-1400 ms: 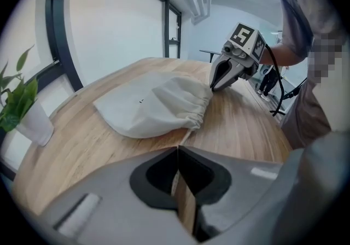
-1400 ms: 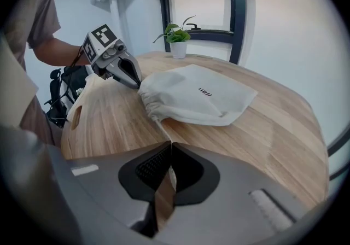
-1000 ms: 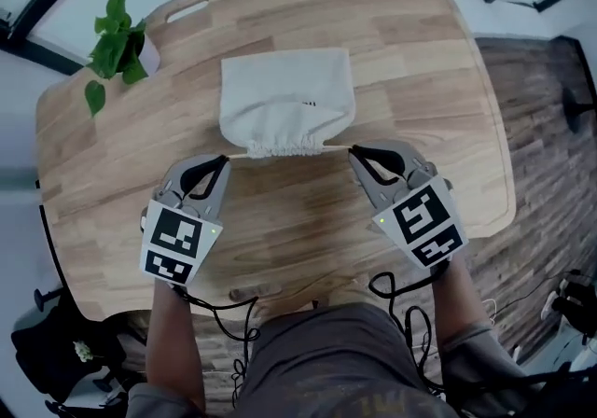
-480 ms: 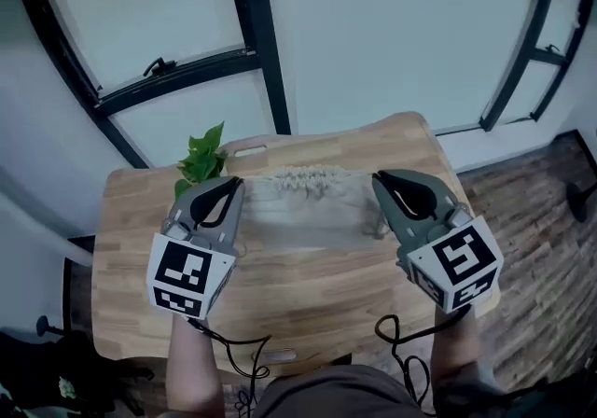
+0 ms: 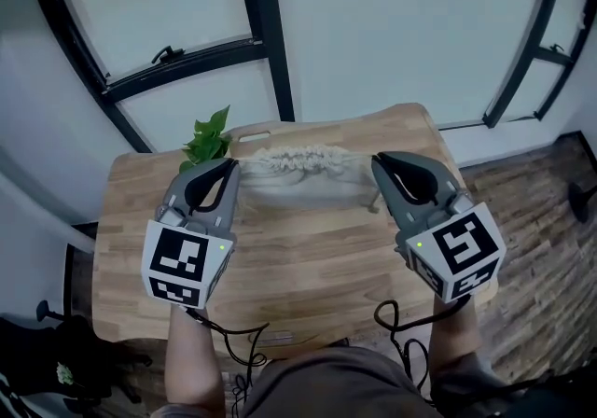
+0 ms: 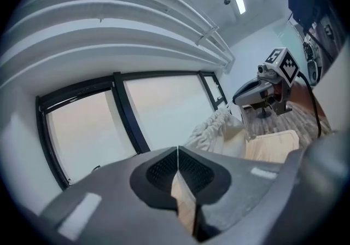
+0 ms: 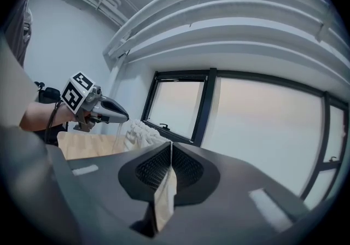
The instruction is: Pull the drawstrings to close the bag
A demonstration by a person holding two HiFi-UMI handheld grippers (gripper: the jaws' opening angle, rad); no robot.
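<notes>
Two drawstrings (image 6: 183, 205) — one clamped in left gripper (image 5: 228, 167); one in right gripper (image 5: 378, 162) | one bag (image 5: 298, 185) between them | one plant (image 5: 207, 141)

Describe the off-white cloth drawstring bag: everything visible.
The off-white cloth drawstring bag looks like soft cotton. Its mouth is cinched into tight ruffles, facing up; the slack body hangs over the light wooden table. It is strung between the left gripper and right gripper, each shut on a flat beige drawstring.
</notes>
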